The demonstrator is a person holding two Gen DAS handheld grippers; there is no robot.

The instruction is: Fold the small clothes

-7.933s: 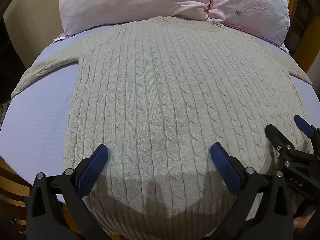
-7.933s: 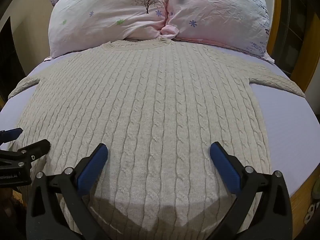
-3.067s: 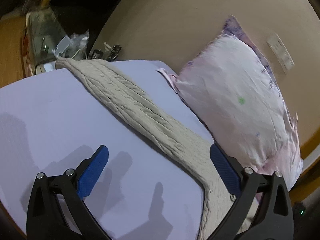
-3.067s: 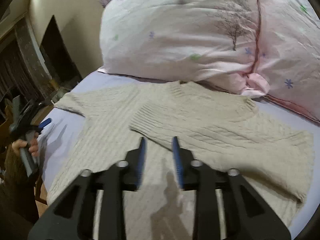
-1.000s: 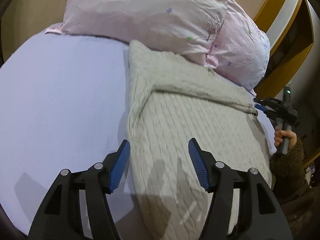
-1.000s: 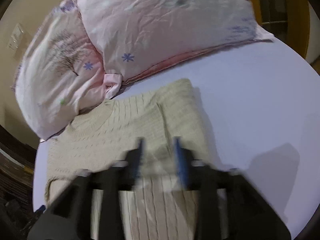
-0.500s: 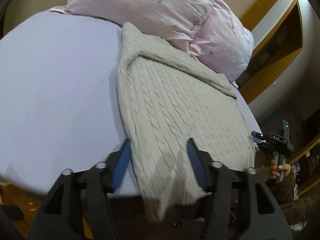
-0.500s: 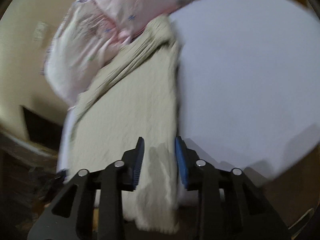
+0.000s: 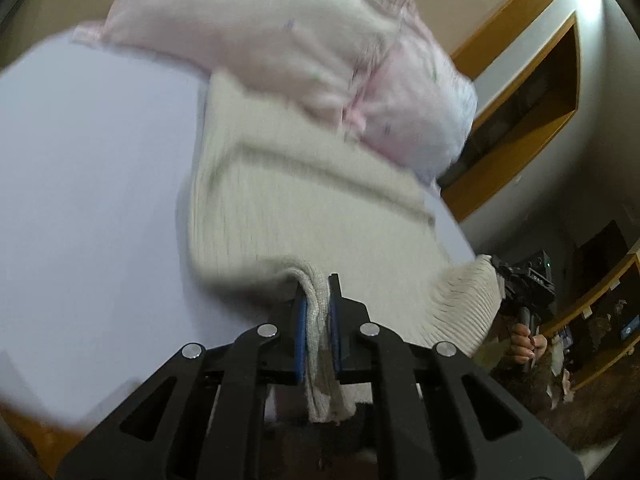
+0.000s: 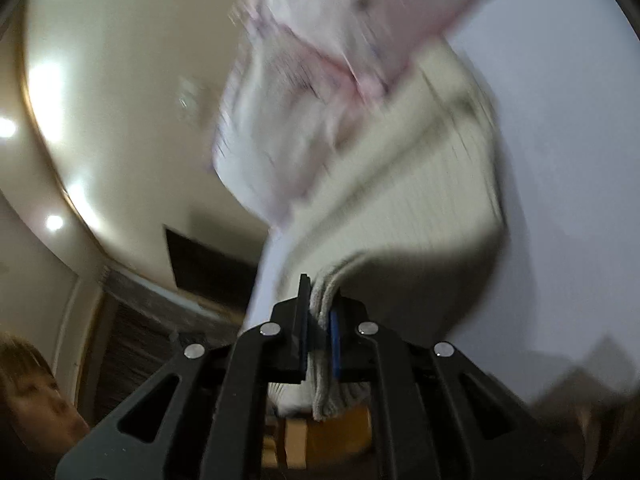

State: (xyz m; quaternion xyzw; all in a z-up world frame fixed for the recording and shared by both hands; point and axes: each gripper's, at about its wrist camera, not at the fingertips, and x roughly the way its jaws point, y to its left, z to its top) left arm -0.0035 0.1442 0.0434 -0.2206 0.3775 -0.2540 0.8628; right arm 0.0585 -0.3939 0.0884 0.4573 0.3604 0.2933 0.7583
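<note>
Both frames are smeared by motion, but the grips read clearly. The left tongs point(image 9: 318, 312) are clamped on the bottom hem of the cream cable-knit sweater point(image 9: 304, 208), the knit bunched between the blue pads with a tail hanging below them. The right tongs point(image 10: 319, 320) are pinched shut on the hem's other corner in the same way. Holding the two corners at once keeps the hem stretched as one edge, which is probably why each is gripped right at the rim and not further into the cloth.

The sweater lies on the lilac bed sheet point(image 9: 88, 184), its collar end up against the pink pillows point(image 9: 304, 48), and its sleeves seem to be laid across the chest as a band (the blur makes that hard to confirm). Near the tongs the hem lifts off the sheet in a hump, while the upper body stays flat.

My reading is that the sleeve folds are done and the bottom-to-top fold is in hand: the hem wants carrying toward the collar and setting down square. Uneven travel between the two hands would skew the fold.
</note>
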